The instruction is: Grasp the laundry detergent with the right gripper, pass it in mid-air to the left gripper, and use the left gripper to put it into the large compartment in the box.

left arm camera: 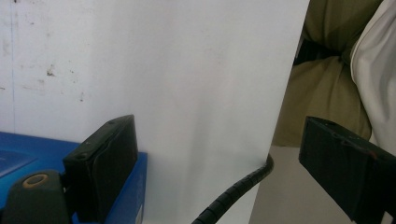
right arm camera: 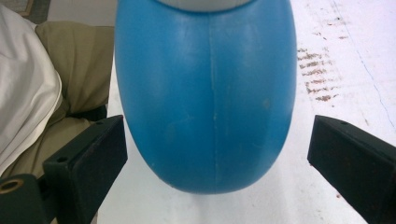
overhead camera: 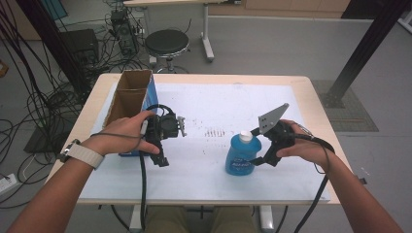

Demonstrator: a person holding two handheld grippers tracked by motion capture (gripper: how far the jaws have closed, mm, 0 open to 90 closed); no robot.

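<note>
We hold the right gripper (overhead camera: 260,158) released around the blue bottle (overhead camera: 242,156) near the table's front edge (overhead camera: 209,201); the left gripper (overhead camera: 163,158) is released beside the box (overhead camera: 127,104).

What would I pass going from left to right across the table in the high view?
Cardboard box → left tongs → brown stains on the white sheet → blue bottle → right tongs, open around the bottle without pressing it.
</note>
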